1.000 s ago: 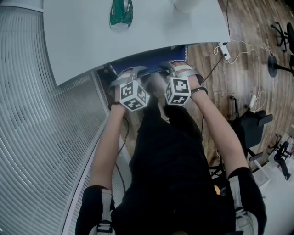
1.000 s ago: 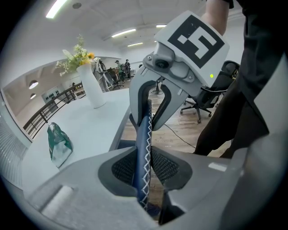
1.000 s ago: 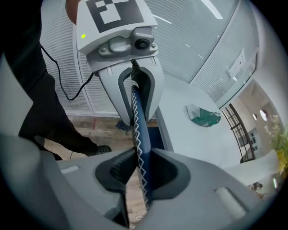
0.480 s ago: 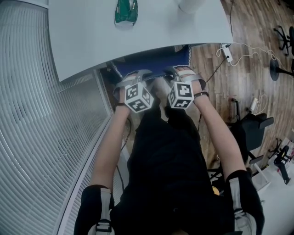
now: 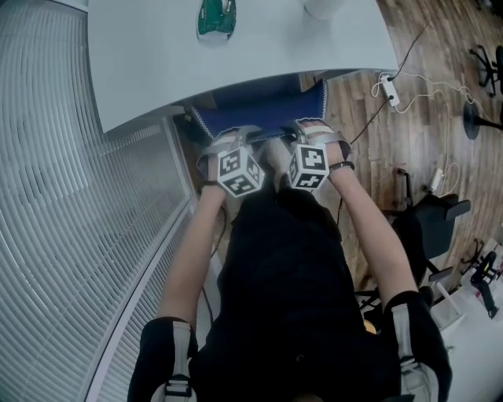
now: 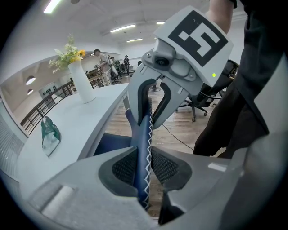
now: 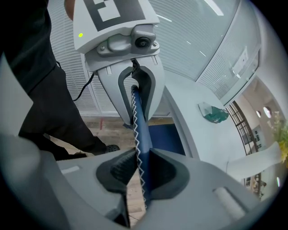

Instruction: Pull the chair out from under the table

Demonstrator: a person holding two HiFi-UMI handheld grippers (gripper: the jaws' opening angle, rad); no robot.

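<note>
Chair [image 5: 267,106] edge in left tool [image 6: 145,166] and right tool [image 7: 137,170] — right jaws closing.

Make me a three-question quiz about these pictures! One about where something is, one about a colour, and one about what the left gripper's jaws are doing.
1. Where is the green glass ornament?
A. on a shelf
B. on the white table
C. in a bag

2. What colour is the chair back?
A. blue
B. red
C. yellow

3. What are the jaws of the left gripper doing?
A. standing wide apart with nothing between them
B. shut on a cup
C. shut on the chair back

Answers:
1. B: the head view shows it sitting on the tabletop near the far edge.
2. A: it is blue with white zigzag stitching along its edge.
3. C: both pads press on the blue edge in the left gripper view.
</note>
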